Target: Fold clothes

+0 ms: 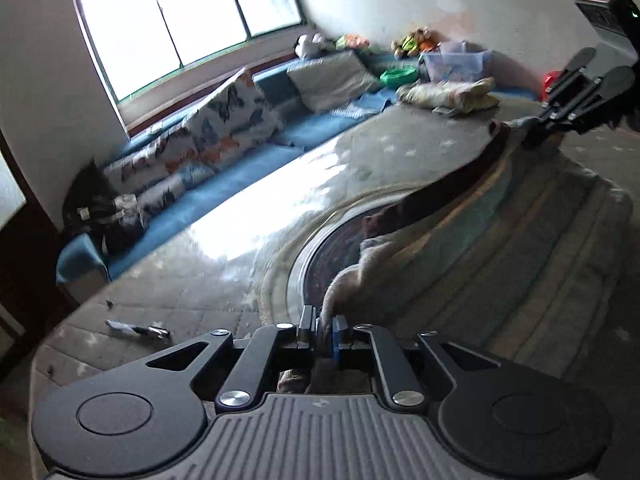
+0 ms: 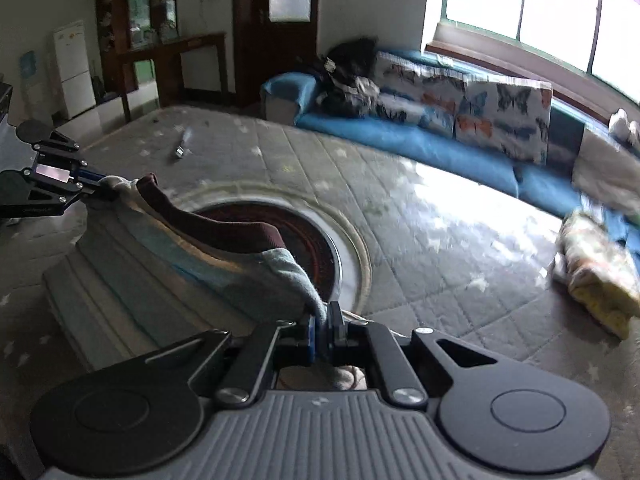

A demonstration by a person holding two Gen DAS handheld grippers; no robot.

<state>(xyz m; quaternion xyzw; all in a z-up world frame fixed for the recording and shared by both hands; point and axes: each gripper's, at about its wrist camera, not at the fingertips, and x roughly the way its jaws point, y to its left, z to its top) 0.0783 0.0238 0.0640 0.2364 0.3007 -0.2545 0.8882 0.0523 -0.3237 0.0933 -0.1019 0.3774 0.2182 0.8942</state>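
Quilted grey mat [image 2: 420,248] by blue sofa [image 2: 400,148], striped garment [image 2: 132,280] clamped by left gripper [image 1: 323,330], right gripper [image 2: 326,326].

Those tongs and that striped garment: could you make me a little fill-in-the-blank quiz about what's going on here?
1. The left tongs and the right tongs are each shut on the striped ____.
2. The garment's neckband is dark ____ in colour.
3. Under the garment lies a grey quilted mat with a ____ design at its middle.
4. Along the window wall runs a ____ cushioned bench.

Missing words: garment; maroon; round; blue
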